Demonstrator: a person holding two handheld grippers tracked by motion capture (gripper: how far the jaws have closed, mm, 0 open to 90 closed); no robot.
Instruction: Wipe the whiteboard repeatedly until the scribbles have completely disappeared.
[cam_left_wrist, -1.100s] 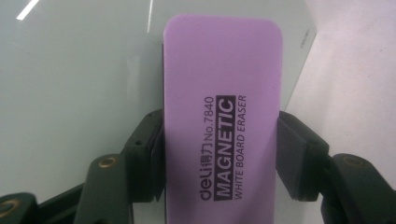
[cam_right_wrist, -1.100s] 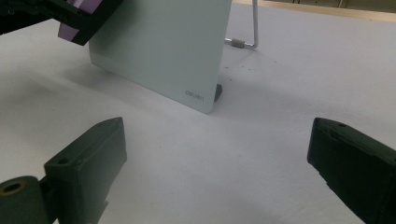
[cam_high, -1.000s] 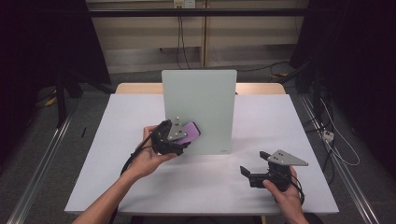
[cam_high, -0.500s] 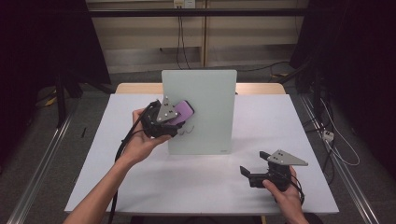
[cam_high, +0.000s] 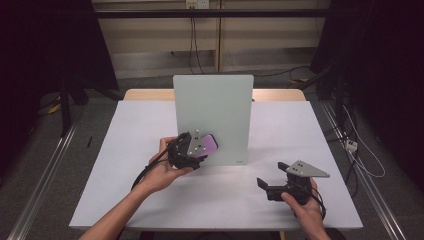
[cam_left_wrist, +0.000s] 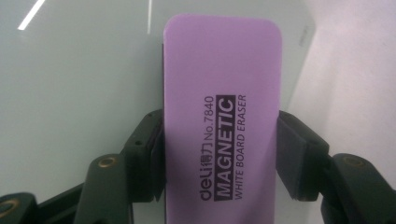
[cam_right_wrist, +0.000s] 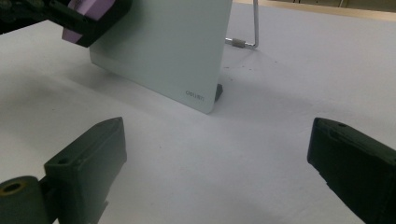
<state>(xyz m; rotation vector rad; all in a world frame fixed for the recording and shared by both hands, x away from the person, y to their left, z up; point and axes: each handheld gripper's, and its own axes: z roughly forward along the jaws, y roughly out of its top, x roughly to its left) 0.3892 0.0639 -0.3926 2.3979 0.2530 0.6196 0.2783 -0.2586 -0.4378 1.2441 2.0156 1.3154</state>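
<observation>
Currently my left gripper (cam_high: 200, 150) is clamped on the purple eraser (cam_left_wrist: 222, 116), pads pressing both long edges, and holds it against the lower left of the upright whiteboard (cam_high: 215, 115). My right gripper (cam_high: 272, 187) rests on the white table (cam_high: 300, 125), well apart, jaws wide with nothing between.

The eraser (cam_left_wrist: 222, 116) has a smooth, matt purple plastic face with black print. The board (cam_high: 215, 112) looks like glossy pale glass that reflects the lights. Its stand (cam_right_wrist: 247, 32) is thin shiny metal. The table (cam_high: 300, 135) has a matt white cover.
</observation>
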